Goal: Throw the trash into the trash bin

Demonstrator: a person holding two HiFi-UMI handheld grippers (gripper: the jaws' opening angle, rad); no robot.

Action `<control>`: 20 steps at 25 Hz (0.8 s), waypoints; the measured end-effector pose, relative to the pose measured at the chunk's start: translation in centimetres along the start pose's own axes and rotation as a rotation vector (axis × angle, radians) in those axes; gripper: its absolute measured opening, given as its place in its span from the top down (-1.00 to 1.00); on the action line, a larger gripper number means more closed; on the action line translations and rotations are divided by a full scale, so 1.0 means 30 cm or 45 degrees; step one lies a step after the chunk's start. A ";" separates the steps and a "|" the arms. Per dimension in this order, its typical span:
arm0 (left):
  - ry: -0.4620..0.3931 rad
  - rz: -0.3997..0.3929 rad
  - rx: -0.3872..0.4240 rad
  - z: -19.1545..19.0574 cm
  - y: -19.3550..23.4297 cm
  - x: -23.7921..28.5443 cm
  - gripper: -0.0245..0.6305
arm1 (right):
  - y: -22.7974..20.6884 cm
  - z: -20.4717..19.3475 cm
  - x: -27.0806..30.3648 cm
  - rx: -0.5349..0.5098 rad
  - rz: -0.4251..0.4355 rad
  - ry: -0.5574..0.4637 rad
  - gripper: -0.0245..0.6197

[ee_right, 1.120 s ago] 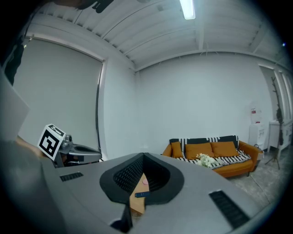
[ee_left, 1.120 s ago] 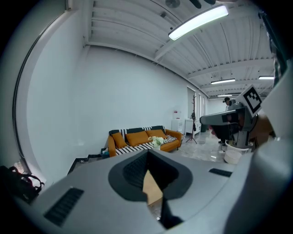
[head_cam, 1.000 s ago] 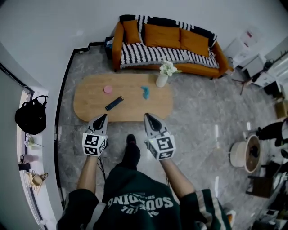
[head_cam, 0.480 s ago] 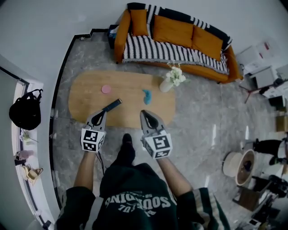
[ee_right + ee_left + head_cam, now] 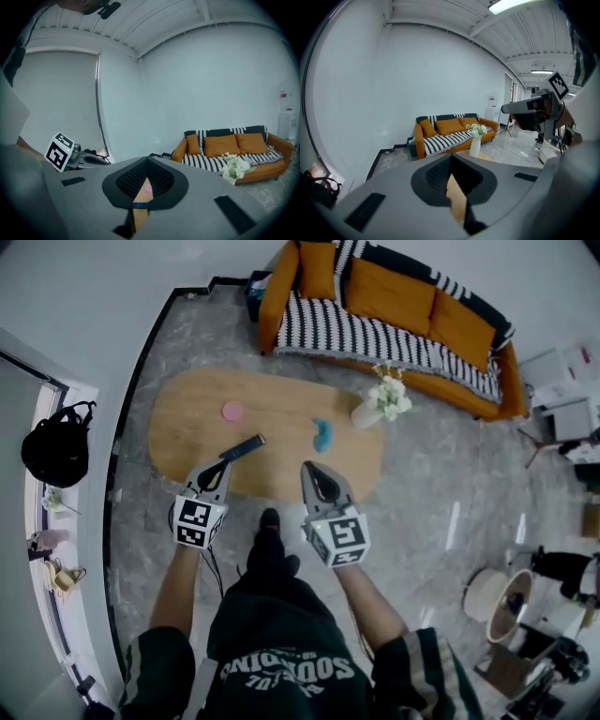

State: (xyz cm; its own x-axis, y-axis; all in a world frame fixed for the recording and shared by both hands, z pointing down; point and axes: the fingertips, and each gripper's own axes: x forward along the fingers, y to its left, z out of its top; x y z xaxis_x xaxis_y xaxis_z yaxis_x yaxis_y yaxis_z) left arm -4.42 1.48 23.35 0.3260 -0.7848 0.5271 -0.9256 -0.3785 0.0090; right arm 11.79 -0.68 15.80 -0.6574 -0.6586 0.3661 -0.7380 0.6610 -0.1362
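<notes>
On the oval wooden table (image 5: 187,442) lie a crumpled blue piece of trash (image 5: 322,434), a small pink round piece (image 5: 232,411) and a black remote (image 5: 242,447). My left gripper (image 5: 223,466) is shut and empty, with its tip over the table's near edge just short of the remote. My right gripper (image 5: 308,467) looks shut and empty, and its tip is at the near edge below the blue piece. In the left gripper view the left gripper (image 5: 451,155) points at the table, and the right gripper (image 5: 146,162) does the same in its own view.
A white vase of flowers (image 5: 380,404) stands at the table's right end. An orange sofa (image 5: 403,310) with a striped throw lies beyond it. A round white container (image 5: 492,601) sits on the floor at the far right. A black bag (image 5: 56,446) hangs at the left.
Both grippers have moved forward and down toward the table. Their tips now reach its near edge, and the left tip is close to the remote.
</notes>
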 end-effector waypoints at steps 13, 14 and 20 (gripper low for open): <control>0.010 0.078 0.066 -0.304 0.022 0.234 0.92 | -0.101 -0.354 0.089 0.027 0.065 -0.031 0.93; 0.012 0.083 0.073 -0.333 0.025 0.260 0.92 | -0.118 -0.397 0.107 0.032 0.066 -0.035 0.93; 0.020 0.108 0.133 -0.514 0.044 0.376 0.92 | -0.168 -0.580 0.213 -0.026 0.106 -0.150 0.92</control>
State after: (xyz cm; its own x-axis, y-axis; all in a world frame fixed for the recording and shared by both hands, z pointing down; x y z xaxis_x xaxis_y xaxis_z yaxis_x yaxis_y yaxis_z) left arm -4.93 -0.32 42.42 0.2439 -0.8084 0.5357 -0.9244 -0.3609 -0.1238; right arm 13.96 -1.95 34.85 -0.7304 -0.6383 0.2432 -0.6778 0.7214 -0.1422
